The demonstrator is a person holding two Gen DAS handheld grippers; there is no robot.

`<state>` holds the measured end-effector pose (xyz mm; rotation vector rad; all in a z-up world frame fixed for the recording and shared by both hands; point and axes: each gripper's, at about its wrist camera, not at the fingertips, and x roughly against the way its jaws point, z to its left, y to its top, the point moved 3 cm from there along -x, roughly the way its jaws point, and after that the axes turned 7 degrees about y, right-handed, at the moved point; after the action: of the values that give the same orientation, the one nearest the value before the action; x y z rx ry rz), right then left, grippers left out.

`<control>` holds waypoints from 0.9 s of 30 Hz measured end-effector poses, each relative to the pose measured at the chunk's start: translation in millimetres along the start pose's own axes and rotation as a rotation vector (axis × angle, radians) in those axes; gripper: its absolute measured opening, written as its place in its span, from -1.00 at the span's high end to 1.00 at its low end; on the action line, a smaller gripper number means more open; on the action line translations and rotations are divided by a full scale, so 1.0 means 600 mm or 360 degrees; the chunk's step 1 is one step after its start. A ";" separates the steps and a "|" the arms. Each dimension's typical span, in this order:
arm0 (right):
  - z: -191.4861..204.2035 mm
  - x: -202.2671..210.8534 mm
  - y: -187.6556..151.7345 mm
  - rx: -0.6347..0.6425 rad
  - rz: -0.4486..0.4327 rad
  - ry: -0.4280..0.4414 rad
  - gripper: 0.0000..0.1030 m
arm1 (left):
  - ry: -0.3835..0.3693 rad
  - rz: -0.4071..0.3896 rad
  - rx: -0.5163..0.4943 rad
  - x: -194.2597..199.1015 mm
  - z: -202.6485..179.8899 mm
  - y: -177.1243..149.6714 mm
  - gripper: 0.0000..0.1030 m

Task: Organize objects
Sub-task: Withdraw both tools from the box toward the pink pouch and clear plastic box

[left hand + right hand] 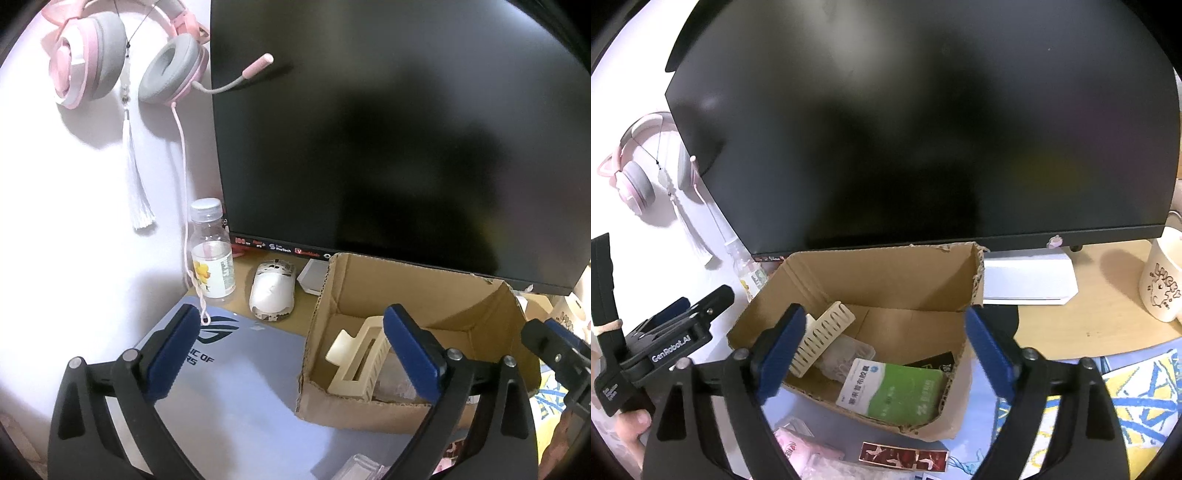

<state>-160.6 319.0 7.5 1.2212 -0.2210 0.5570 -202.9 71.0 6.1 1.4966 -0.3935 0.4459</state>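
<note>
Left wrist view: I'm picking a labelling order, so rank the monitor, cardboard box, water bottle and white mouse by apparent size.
1. monitor
2. cardboard box
3. water bottle and white mouse: look alike in size, so unranked.

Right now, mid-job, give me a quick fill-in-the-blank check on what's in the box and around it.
1. The cream hair claw clip lies inside the ____ box.
2. The pink headset hangs on the wall to the ____ of the monitor.
3. The white mouse sits beside a clear ____ with a flower label.
4. Both sets of tongs, left and right, stand ____, holding nothing.

Missing words: cardboard; left; bottle; open
</note>
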 end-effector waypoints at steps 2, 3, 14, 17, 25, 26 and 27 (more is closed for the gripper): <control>0.006 0.005 0.003 0.0028 -0.0007 -0.0007 -0.97 | 0.0003 -0.0014 -0.0011 0.005 -0.002 -0.001 -0.94; 0.008 0.007 0.004 0.0038 -0.0009 -0.0012 -0.99 | 0.0000 -0.0021 -0.0013 0.012 -0.001 -0.001 -0.96; 0.024 0.035 0.001 0.0107 0.0026 -0.0044 -1.00 | -0.0026 -0.0037 0.0059 0.074 0.019 0.003 -1.00; 0.026 0.043 -0.003 0.0135 0.0037 -0.0063 -1.00 | -0.0014 -0.0034 0.0064 0.084 0.026 0.000 -1.00; 0.022 0.064 -0.014 0.0134 0.0041 -0.0072 -1.00 | 0.0050 -0.0044 0.0042 0.110 0.035 -0.014 -1.00; 0.022 0.066 -0.016 0.0131 0.0043 -0.0067 -1.00 | 0.0052 -0.0050 0.0044 0.113 0.036 -0.015 -1.00; 0.022 0.067 -0.017 0.0130 0.0043 -0.0062 -1.00 | 0.0050 -0.0054 0.0049 0.116 0.037 -0.017 -1.00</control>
<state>-119.1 315.6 21.7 1.3106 -0.2499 0.5706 -137.3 51.5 33.9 1.5223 -0.3375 0.4497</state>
